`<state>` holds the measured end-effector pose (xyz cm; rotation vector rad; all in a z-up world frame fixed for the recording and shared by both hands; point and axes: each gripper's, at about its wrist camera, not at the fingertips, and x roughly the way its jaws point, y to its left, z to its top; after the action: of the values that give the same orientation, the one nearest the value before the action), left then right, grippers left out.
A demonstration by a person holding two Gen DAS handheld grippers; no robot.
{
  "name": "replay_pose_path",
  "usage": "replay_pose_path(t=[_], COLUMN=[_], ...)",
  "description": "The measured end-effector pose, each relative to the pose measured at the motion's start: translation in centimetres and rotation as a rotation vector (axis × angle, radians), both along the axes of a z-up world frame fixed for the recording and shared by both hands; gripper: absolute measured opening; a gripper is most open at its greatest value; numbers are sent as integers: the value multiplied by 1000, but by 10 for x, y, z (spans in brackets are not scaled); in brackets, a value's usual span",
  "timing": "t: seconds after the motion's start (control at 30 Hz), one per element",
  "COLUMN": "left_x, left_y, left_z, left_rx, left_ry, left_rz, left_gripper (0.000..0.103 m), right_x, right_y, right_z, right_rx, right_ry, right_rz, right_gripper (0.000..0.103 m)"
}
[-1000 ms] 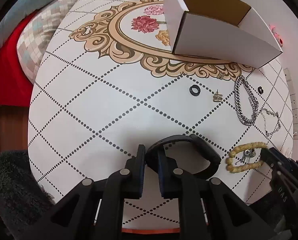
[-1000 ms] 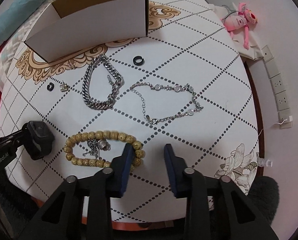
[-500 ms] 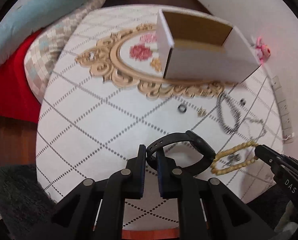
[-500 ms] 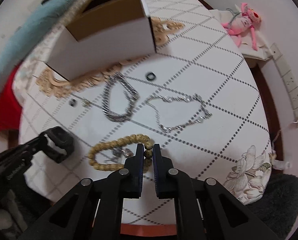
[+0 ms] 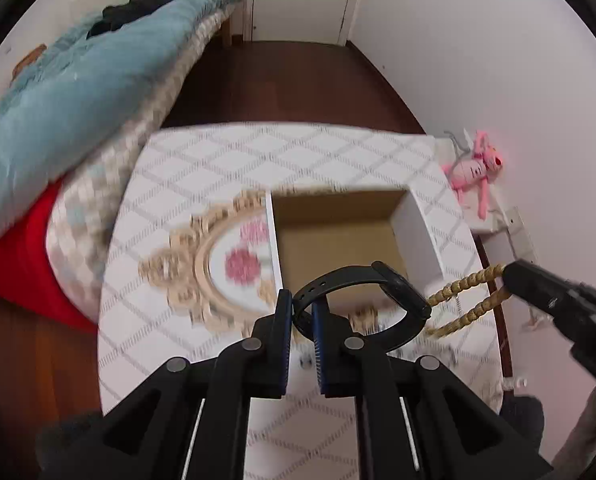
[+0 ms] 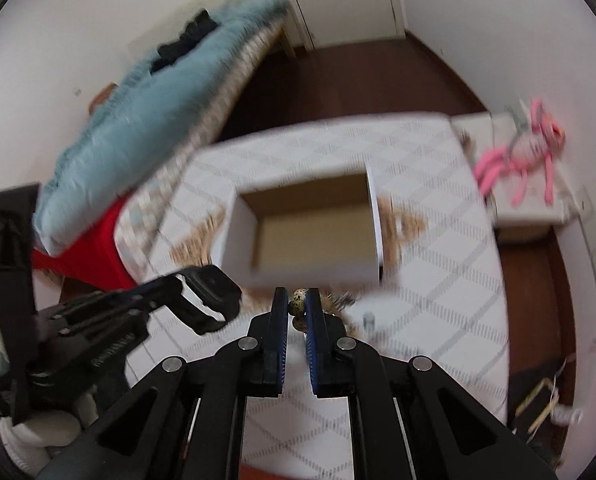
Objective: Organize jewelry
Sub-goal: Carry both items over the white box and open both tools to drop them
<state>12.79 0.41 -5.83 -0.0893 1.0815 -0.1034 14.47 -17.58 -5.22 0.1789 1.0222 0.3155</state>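
The white patterned table (image 5: 170,216) fills both views, blurred, with the open white box (image 5: 417,236) standing on it, its brown inside bare. Only the left wrist view shows the whole black wristband (image 5: 361,304), raised in front of the box, its strap pinched in the left gripper (image 5: 302,320). The beaded bracelet (image 5: 463,296) hangs there as two strands; the right wrist view shows just single beads clamped in the right gripper (image 6: 298,308). A pink plush toy (image 6: 525,152) lies beyond the table.
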Motion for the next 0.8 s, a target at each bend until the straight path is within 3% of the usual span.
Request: replay_pose_path(t=[0.17,0.3,0.5,0.53,0.57,0.63,0.73,0.8], left_x=[47,76,102,106,108,109,107,103], left_y=[8,9,0,-1,-2,-3,-3,-2], left_z=[-11,-34,-55,-55,-54,-48,-38,-33], left_rx=[-2,-16,-37,-29,-21,-20,-8,9], left_ry=[42,114,193,200,194,170,129,100], left_rz=[-9,-27,-51,-49,-51,-40,-33,-18], left_gripper=[7,8,18,29,50,79,81,90], right_x=[54,90,115,118,122,129,130,127], right_y=[7,14,17,17,16,16,13,6], right_z=[10,-17,-53,-55,-58,-64,-70,-72], right_rx=[-5,-11,-41,-39,-36,-65,-129,-140], right_ry=[-3,70,131,137,152,179,189,185], right_rz=[21,42,57,60,66,54,39,23], right_gripper=[9,9,9,9,10,10,23,60])
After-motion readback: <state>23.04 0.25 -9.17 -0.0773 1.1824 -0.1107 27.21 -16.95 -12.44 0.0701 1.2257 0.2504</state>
